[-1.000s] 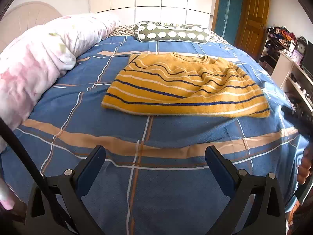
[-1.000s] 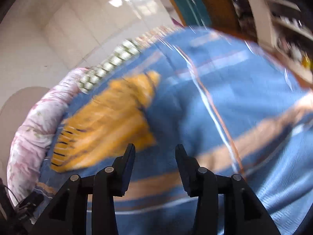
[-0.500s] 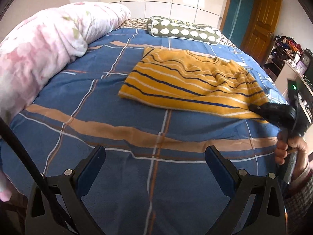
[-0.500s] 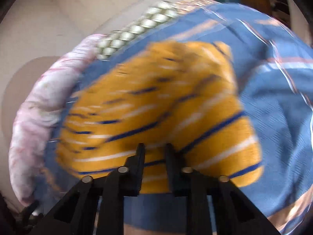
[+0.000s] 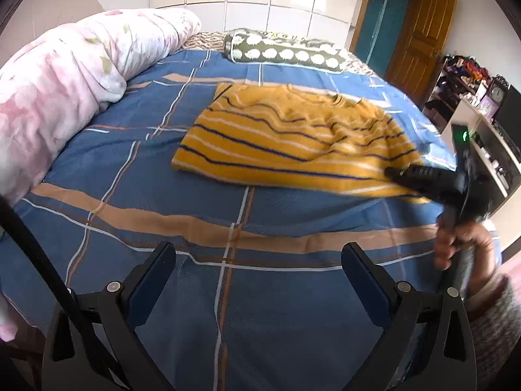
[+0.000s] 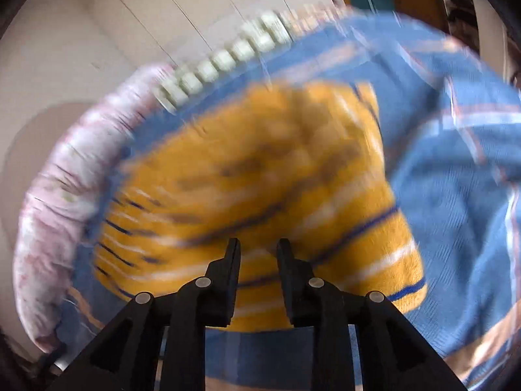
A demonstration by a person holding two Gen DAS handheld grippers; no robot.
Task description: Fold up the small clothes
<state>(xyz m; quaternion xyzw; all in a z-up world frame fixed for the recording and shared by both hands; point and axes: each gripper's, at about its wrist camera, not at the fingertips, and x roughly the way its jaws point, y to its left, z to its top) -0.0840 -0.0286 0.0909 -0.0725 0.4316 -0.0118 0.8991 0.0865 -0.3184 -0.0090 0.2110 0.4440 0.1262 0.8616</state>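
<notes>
A yellow sweater (image 5: pixel 286 140) with navy and white stripes lies on the blue plaid bedspread (image 5: pixel 182 228). My left gripper (image 5: pixel 257 267) is open and empty, low over the near part of the bed, well short of the sweater. My right gripper (image 5: pixel 390 172) reaches in from the right, its tip at the sweater's near right corner. In the right wrist view the sweater (image 6: pixel 260 179) fills the frame, blurred, and my right gripper (image 6: pixel 258 251) has its fingers close together on the sweater's hem, which lifts slightly.
A pink floral duvet (image 5: pixel 65 78) is rolled along the bed's left side. A green spotted pillow (image 5: pixel 283 52) lies at the far end. Shelves with clutter (image 5: pixel 482 120) stand to the right, and a wooden door (image 5: pixel 420 32) is beyond.
My right gripper swung onto the sweater's near right corner and closed from open to a narrow gap. My left gripper tilted, bringing more of the bed into view.
</notes>
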